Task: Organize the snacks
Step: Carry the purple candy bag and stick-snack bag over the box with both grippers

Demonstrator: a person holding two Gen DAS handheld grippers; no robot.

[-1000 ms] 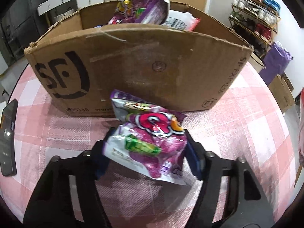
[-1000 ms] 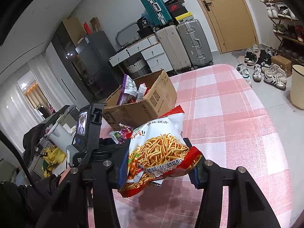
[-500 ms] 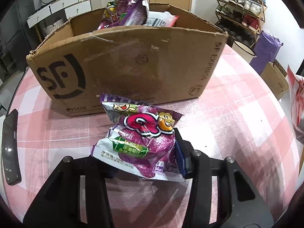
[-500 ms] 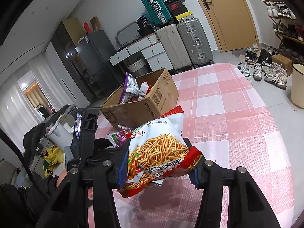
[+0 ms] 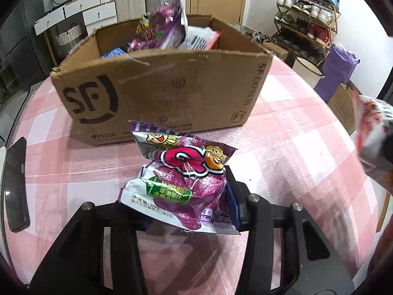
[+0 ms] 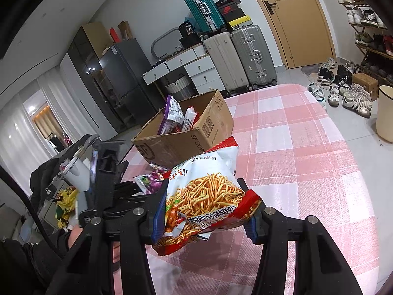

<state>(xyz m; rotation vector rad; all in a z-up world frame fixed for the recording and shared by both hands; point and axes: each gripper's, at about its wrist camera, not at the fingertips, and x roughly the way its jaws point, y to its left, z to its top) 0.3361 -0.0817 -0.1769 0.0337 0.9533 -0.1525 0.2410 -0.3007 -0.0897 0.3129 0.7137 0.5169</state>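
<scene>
- The left gripper [image 5: 186, 196], black with two fingers, is clamped on a crinkled purple and white foil snack packet [image 5: 181, 184] printed with a big pink letter; the packet is held above the pink and white checked tablecloth [image 5: 282, 147], just in front of the box
- The open brown cardboard box [image 5: 162, 93] stands on the cloth, its near wall printed with a black logo; a second purple packet [image 5: 162, 28] stands upright inside, with a white and red packet [image 5: 201, 40] beside it; a blue wrapper shows low at the inner left
- The right gripper [image 6: 203, 216], also black, is pressed closed on a red and white bag of fried noodle sticks [image 6: 206, 201]; the bag hangs over the cloth, nearer the camera than the box and apart from it
- In the right wrist view the left gripper's body and its purple packet lie to the left of the noodle bag; a bit of hand shows beneath
- A dark flat phone [image 5: 14, 184] lies at the cloth's left edge
</scene>
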